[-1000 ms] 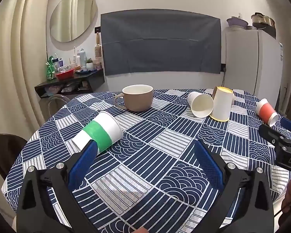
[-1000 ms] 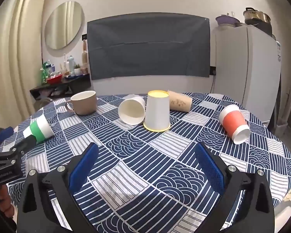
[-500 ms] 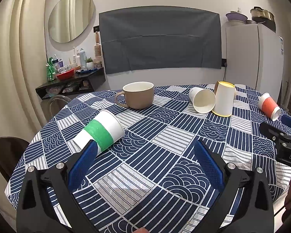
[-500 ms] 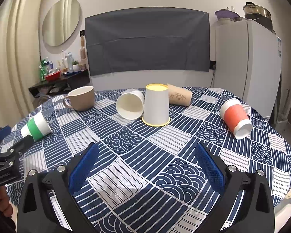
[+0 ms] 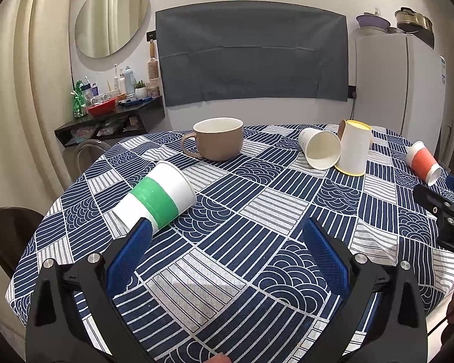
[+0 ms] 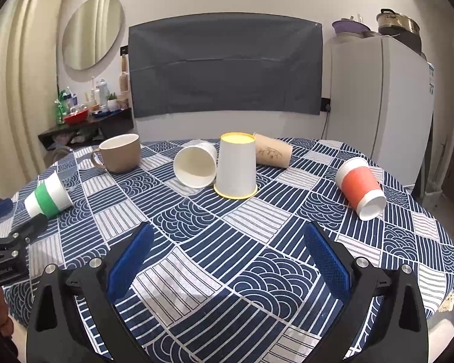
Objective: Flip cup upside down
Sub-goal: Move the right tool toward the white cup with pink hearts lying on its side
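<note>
We hold both tools released over the near edge of the table: the left tool has its blue fingers spread with nothing between them, and the right tool is spread the same way. The green-banded cup lies on its side just beyond the left tool's left finger, while the beige mug stands upright farther back. A white cup on its side touches the upside-down yellow-rimmed cup, a brown cup lies behind them, and the orange-banded cup lies on its side to our right.
</note>
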A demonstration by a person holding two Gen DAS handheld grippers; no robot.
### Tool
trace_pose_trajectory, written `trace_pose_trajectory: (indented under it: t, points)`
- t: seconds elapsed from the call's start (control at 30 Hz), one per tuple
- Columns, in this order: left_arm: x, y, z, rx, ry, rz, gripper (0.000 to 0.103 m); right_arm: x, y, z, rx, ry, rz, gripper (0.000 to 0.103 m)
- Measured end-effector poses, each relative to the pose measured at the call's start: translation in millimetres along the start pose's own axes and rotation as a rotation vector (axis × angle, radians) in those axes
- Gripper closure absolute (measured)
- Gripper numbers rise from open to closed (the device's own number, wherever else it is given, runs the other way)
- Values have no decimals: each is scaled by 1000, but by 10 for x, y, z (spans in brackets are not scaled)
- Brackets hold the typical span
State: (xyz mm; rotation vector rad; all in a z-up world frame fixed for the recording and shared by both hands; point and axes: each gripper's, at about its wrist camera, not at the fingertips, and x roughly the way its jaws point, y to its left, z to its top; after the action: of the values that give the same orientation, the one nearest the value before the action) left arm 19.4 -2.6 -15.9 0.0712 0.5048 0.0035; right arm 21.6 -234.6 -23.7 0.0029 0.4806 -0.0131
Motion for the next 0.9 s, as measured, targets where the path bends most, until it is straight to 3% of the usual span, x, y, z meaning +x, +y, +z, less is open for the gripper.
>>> trace_pose_trajectory:
  t: [0.9]
  points:
    - [120, -17, 33, 18, 24, -8, 6, 162, -55, 37, 5, 54, -1, 7]
